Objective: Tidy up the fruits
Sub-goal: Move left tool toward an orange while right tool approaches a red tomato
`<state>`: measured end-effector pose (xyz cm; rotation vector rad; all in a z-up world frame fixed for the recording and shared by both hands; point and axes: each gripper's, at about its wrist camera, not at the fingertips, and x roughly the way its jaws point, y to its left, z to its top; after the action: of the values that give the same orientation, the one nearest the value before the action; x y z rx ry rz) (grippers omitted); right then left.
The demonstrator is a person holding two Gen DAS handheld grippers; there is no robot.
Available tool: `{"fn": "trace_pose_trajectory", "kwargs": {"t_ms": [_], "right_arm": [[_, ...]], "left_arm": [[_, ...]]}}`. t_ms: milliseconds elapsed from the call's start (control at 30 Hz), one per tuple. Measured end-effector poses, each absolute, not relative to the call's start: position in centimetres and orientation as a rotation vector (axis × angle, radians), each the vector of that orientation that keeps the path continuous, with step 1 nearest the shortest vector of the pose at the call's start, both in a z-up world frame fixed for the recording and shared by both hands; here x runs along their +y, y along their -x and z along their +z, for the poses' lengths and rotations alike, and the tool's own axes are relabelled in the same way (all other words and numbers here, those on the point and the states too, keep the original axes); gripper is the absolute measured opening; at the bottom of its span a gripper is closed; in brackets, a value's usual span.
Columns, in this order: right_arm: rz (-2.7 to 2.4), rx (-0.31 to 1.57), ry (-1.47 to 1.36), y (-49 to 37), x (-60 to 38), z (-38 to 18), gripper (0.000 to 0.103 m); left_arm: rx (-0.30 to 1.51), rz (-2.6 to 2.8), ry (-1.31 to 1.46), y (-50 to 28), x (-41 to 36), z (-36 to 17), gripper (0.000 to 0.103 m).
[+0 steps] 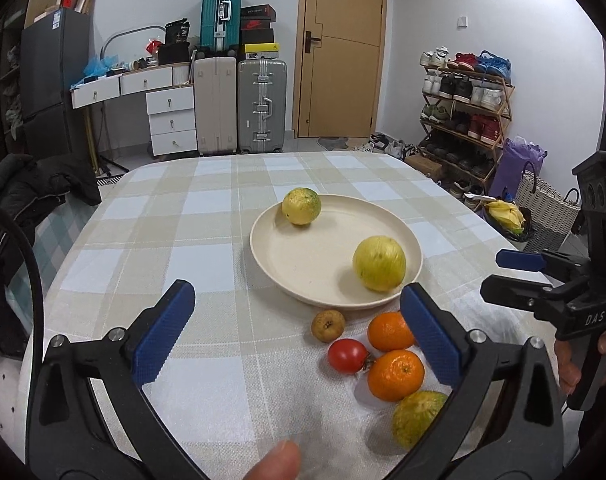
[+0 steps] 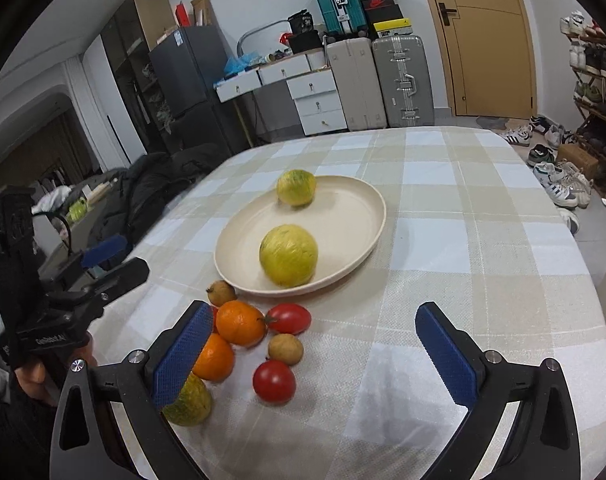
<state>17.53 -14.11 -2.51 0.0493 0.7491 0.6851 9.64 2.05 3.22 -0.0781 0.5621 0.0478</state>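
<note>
A cream plate (image 1: 263,256) (image 2: 343,216) holds two yellow-green citrus fruits, one at its far rim (image 1: 301,206) (image 2: 296,187) and one near its front (image 1: 379,258) (image 2: 289,255). In front of the plate lies a cluster on the cloth: two oranges (image 1: 389,331) (image 2: 240,322), tomatoes (image 1: 347,356) (image 2: 274,381), small brown fruits (image 1: 328,325) (image 2: 285,348) and a greenish citrus (image 1: 417,418) (image 2: 191,402). My left gripper (image 1: 296,290) is open above the table, left of the cluster, with nothing between its fingers. My right gripper (image 2: 312,309) is open over the cluster's right side, holding nothing.
The checked tablecloth (image 1: 175,240) runs to rounded table edges. A black jacket (image 1: 43,188) lies off the left side. Suitcases (image 1: 239,104), white drawers (image 1: 171,120), a door (image 1: 339,48) and a shoe rack (image 1: 467,120) stand behind. A thumb (image 1: 277,462) shows at the bottom.
</note>
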Motion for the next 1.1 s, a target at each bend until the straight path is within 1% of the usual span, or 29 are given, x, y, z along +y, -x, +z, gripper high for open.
{"fn": "trace_pose_trajectory", "kwargs": {"t_ms": [433, 767, 1100], "right_arm": [[0.660, 0.753, 0.072, -17.1, -13.4, -3.8, 0.103], [0.676, 0.820, 0.159, -16.2, -11.9, -5.2, 0.103], [0.698, 0.865, 0.198, -16.0, -11.5, -5.9, 0.103]], "left_arm": [[0.570, 0.047, 0.028, -9.5, 1.2, 2.1, 0.103], [0.621, 0.008, -0.034, -9.8, -0.4, 1.2, 0.103], [0.689, -0.049, -0.029, -10.4, -0.9, 0.5, 0.103]]}}
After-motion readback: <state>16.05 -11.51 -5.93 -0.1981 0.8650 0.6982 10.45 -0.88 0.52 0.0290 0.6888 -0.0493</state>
